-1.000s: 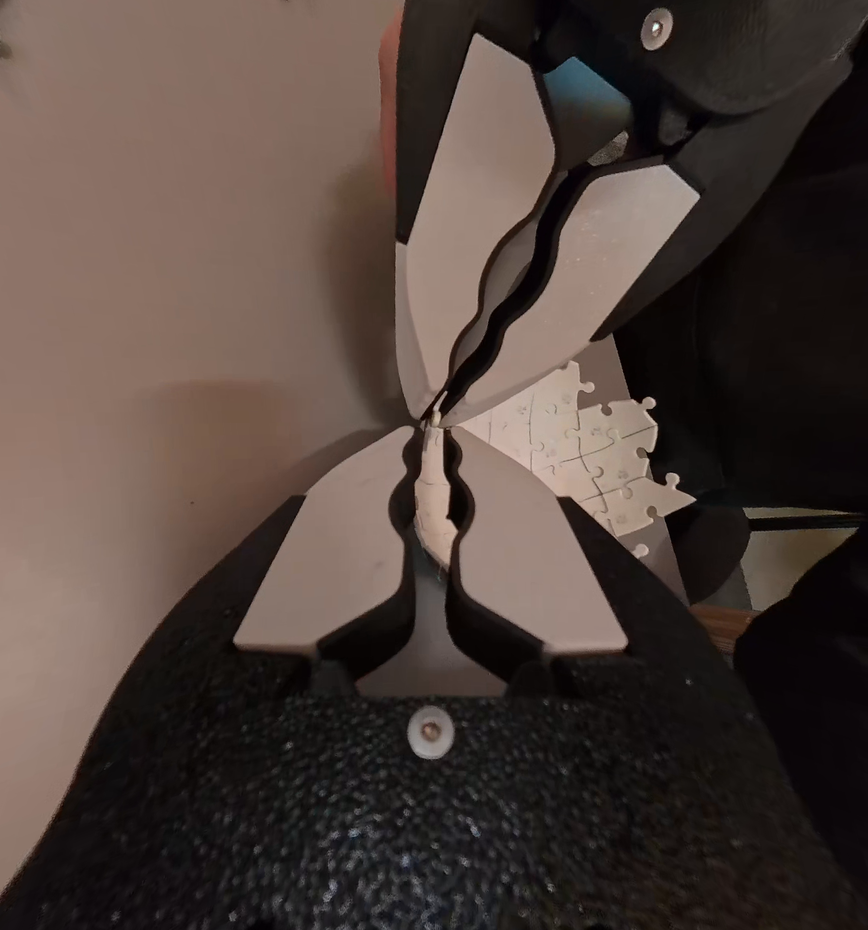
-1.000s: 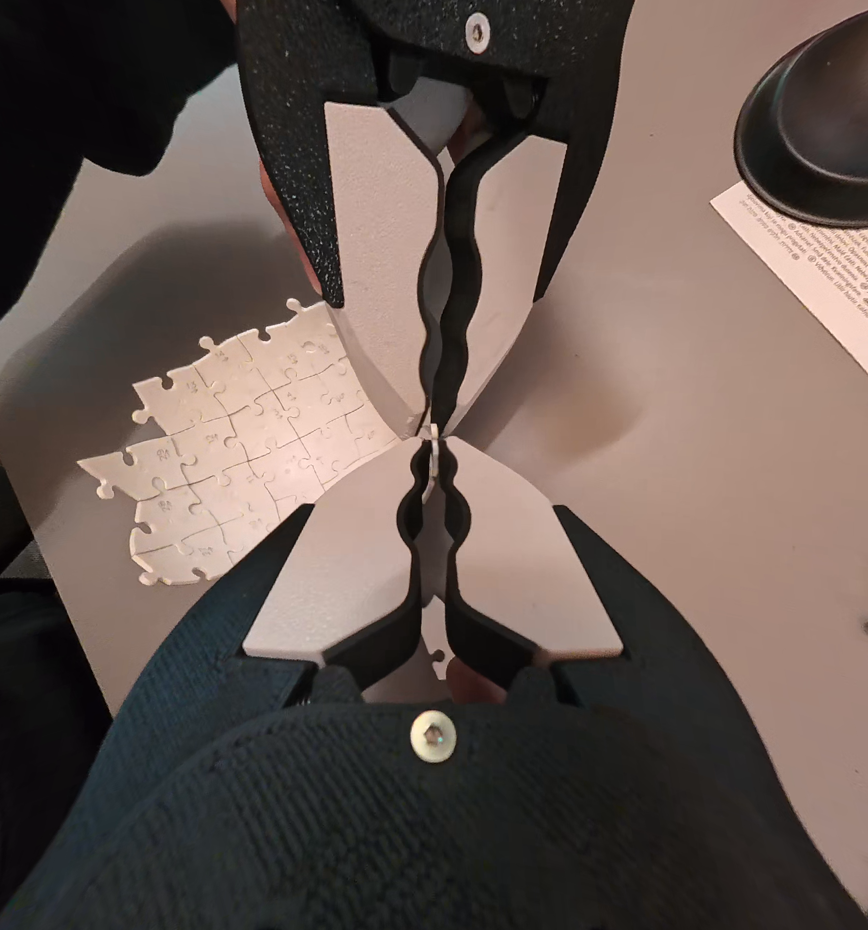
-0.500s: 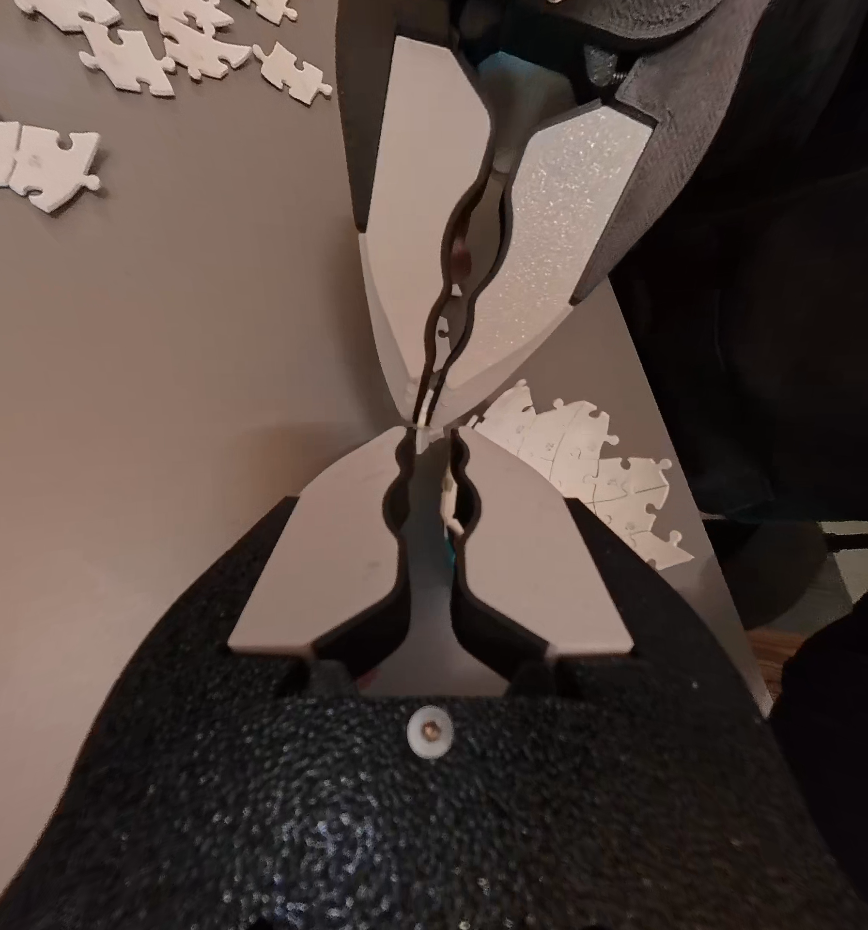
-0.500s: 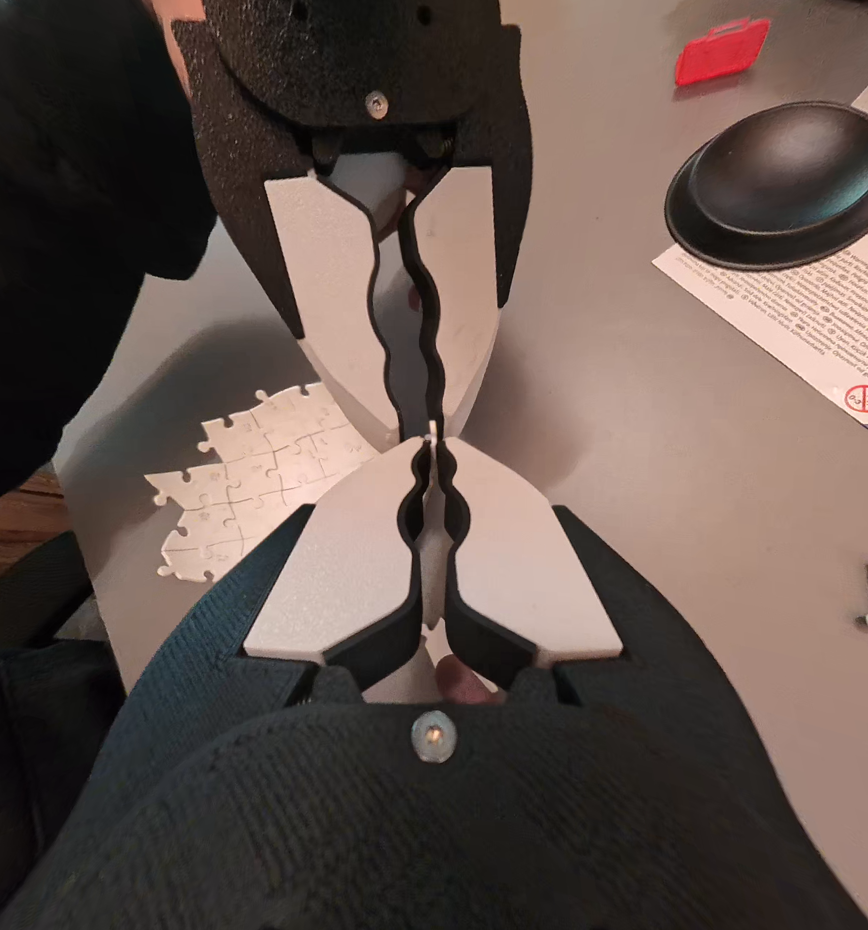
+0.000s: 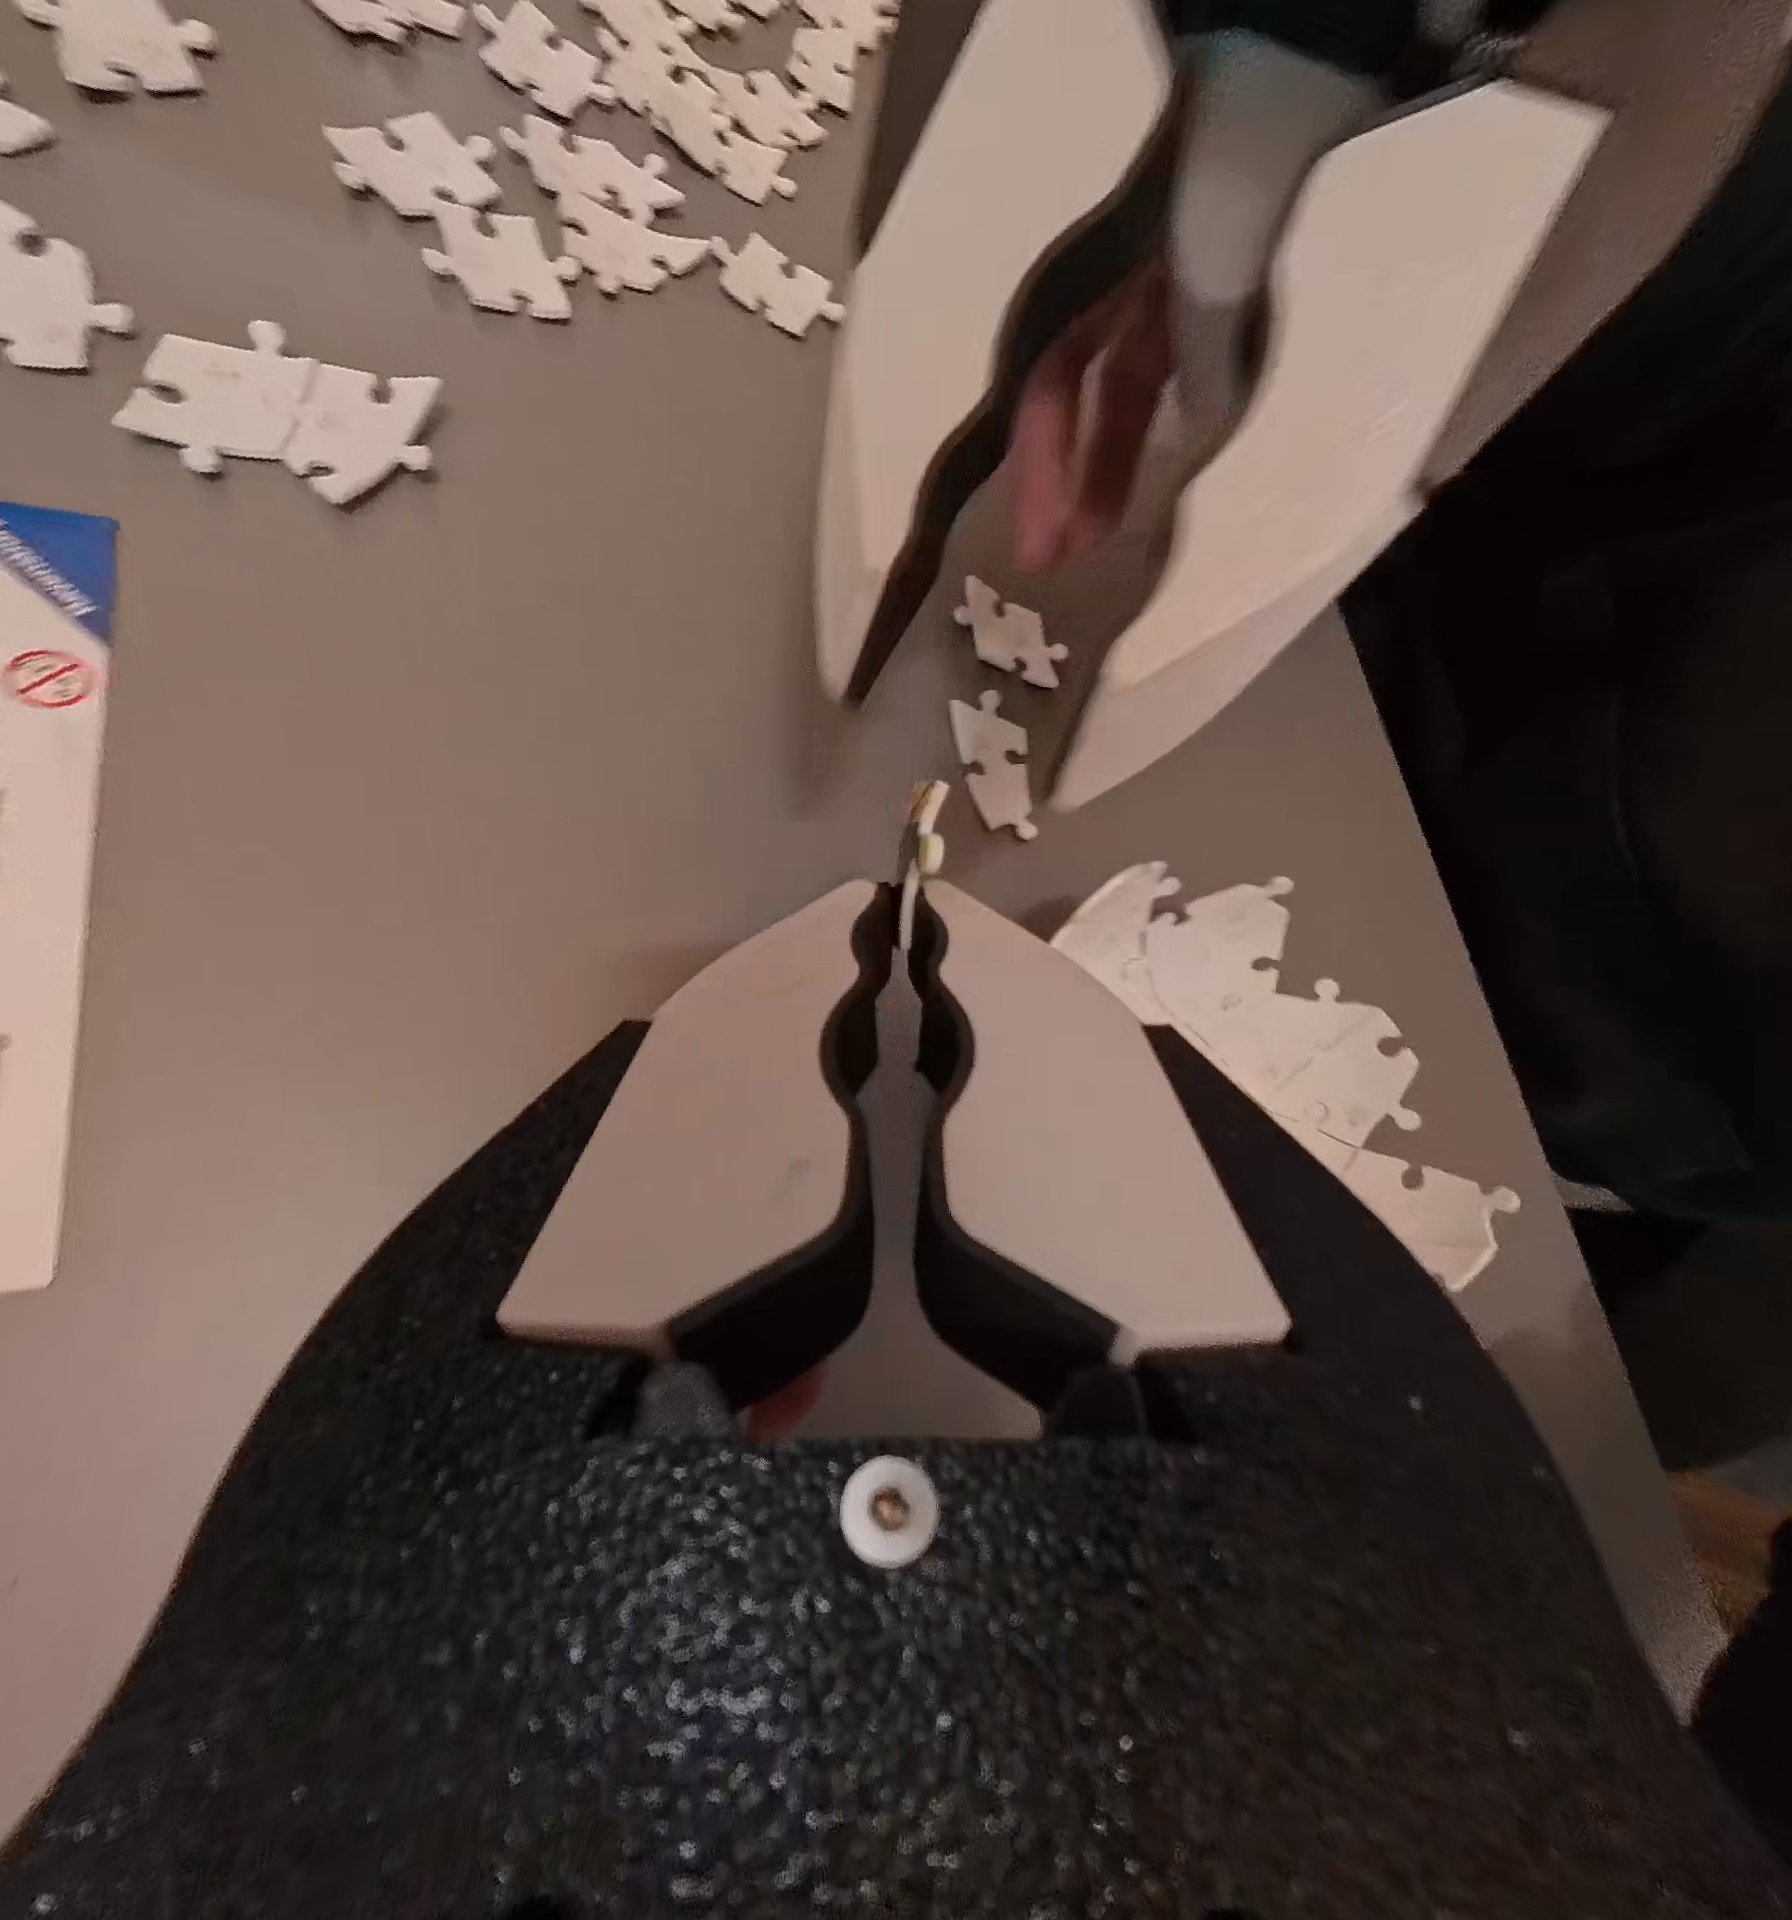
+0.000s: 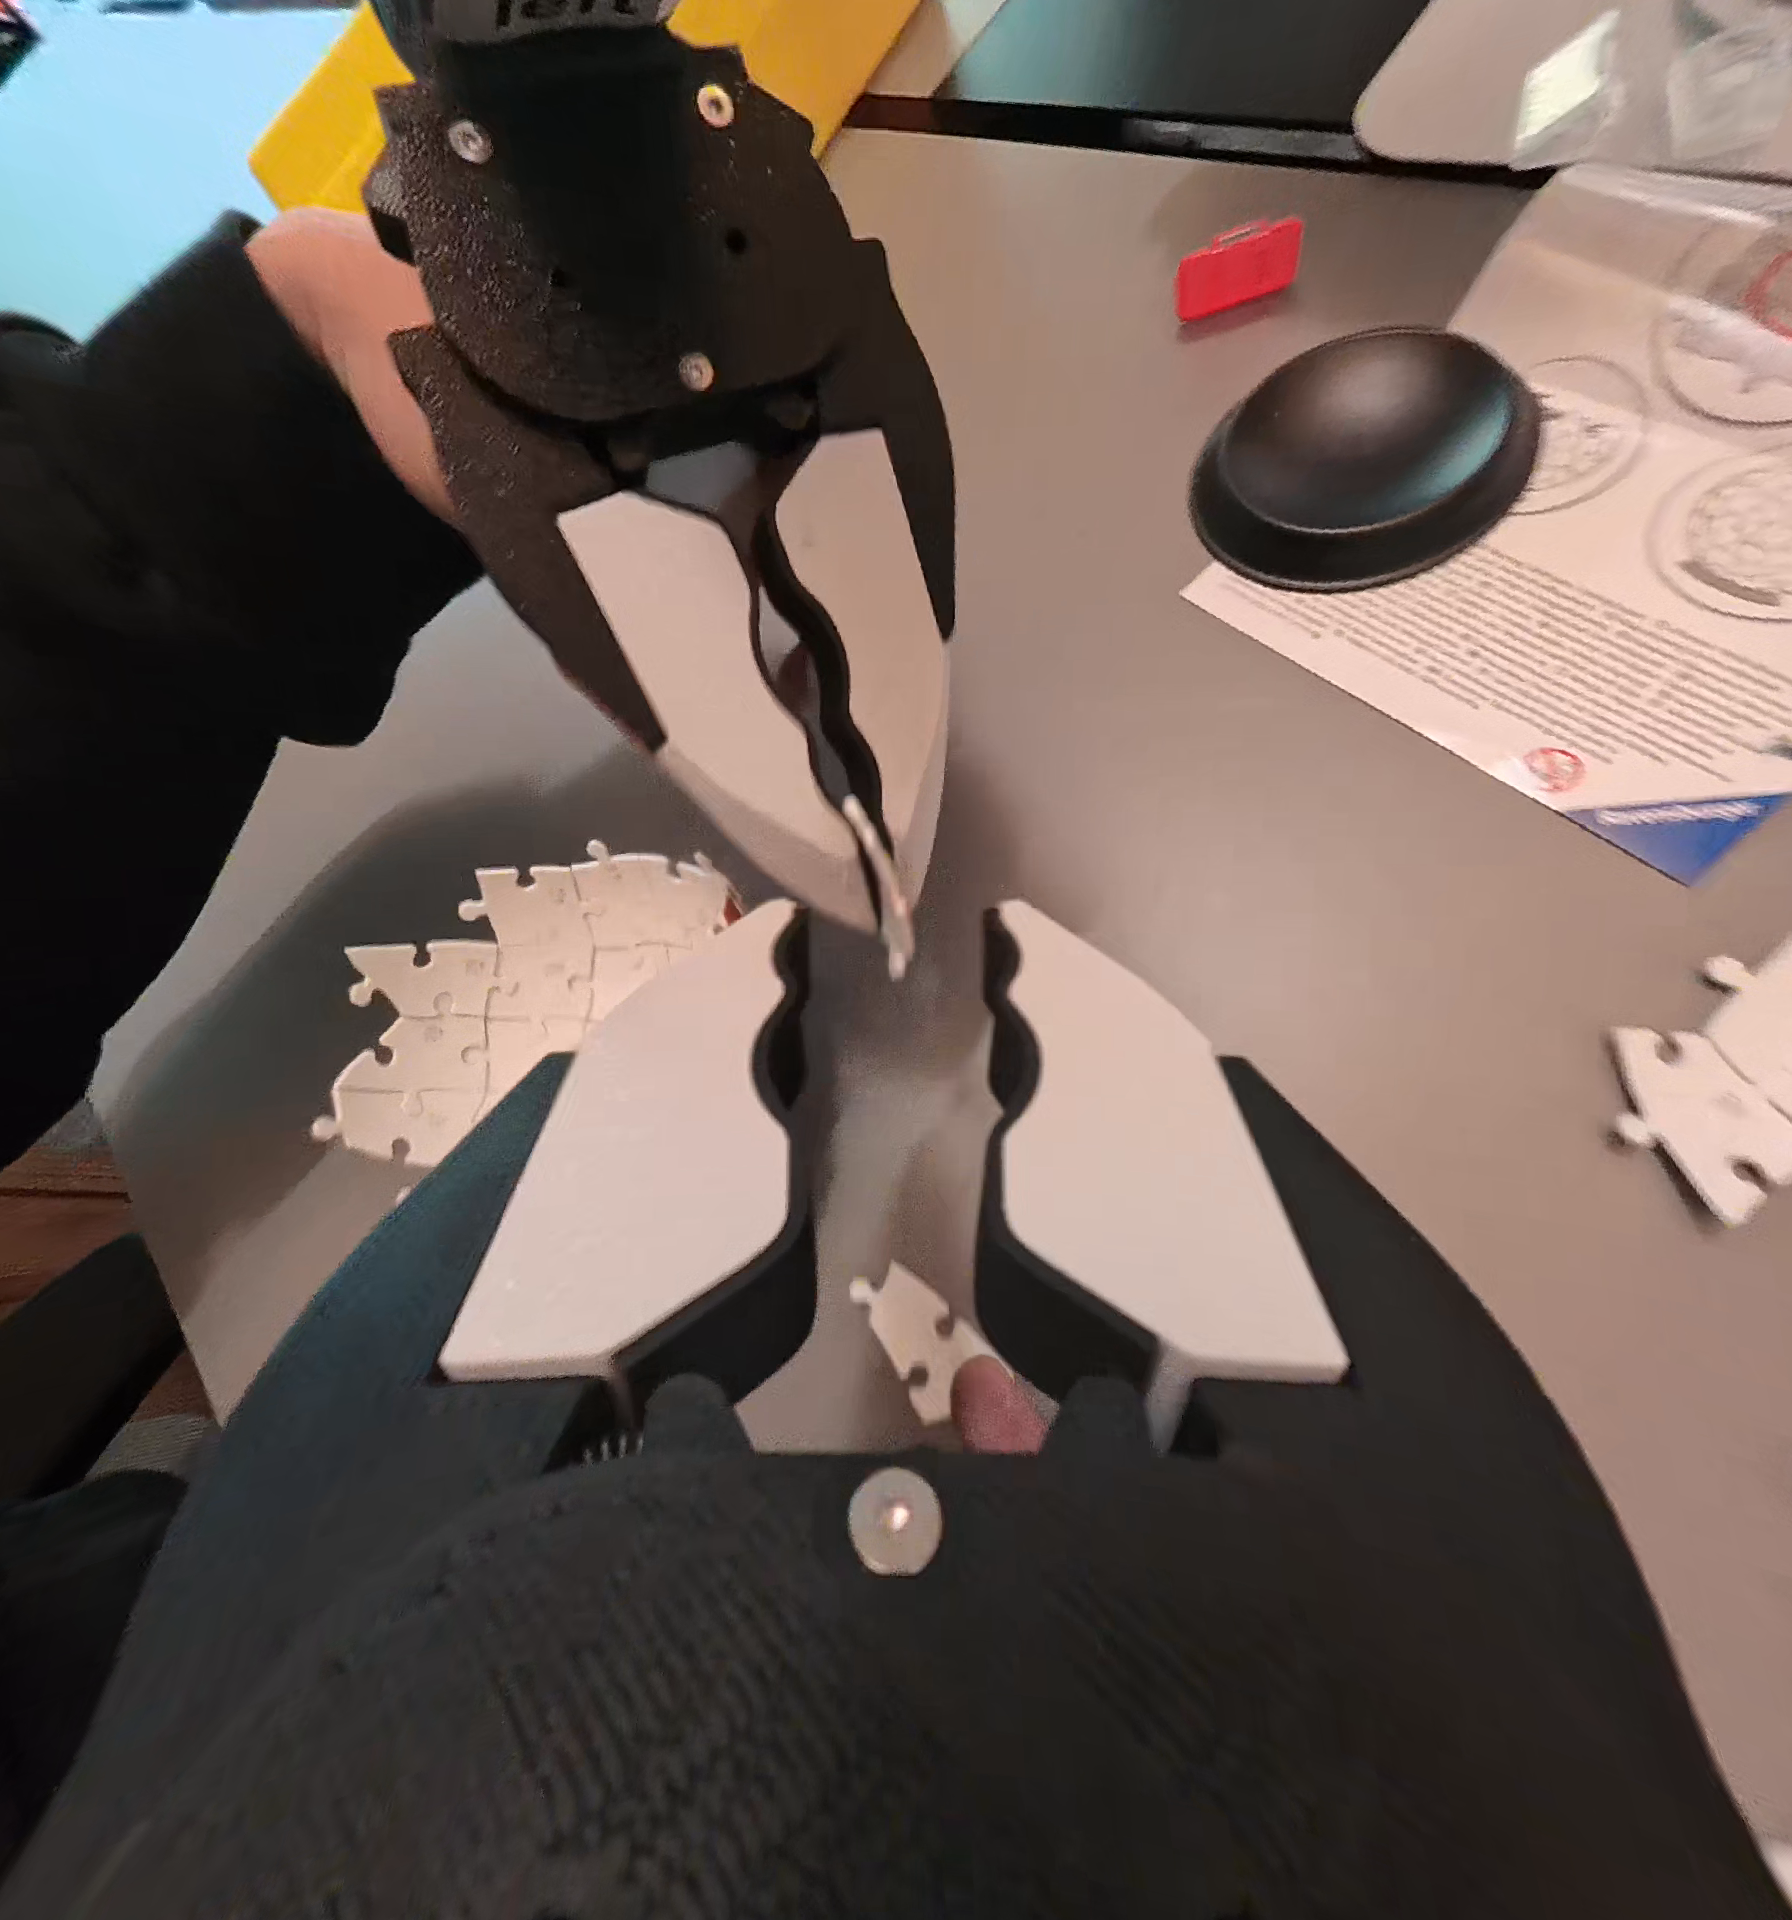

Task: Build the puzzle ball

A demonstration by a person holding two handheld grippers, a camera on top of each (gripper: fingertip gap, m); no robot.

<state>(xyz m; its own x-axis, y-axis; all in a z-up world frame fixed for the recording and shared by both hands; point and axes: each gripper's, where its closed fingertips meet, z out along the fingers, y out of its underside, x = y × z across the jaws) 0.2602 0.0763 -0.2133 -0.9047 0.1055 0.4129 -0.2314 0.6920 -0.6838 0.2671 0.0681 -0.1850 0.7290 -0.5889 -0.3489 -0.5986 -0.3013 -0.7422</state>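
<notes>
1. My left tongs (image 5: 902, 894): jaws pressed narrow on a single white puzzle piece (image 5: 921, 831), held on edge and sticking out past the tips, above the counter (image 5: 518, 727).
2. My right tongs (image 6: 890, 935): jaws spread wide, nothing between them. In the left view they point down at a slant toward the left tongs' tip, apart from it.
3. The hand (image 6: 352, 343) carrying the left tongs, in a black sleeve, comes in from the upper left of the right view.
4. Assembled curved puzzle section (image 5: 1276, 1039): flat on the counter near its edge, just right of the left tongs.
5. Two loose pieces (image 5: 1006, 727): on the counter under the right tongs.
6. Pile of loose pieces (image 5: 611, 156): far side, well apart.
7. Joined pair (image 5: 279, 410): left of centre.
8. Instruction sheet (image 5: 9, 883): left margin.
9. Black dome (image 6: 1365, 457): on the sheet's far end.
10. Open room: bare grey counter between the sheet and the tongs; the counter edge runs close along the assembled section.
</notes>
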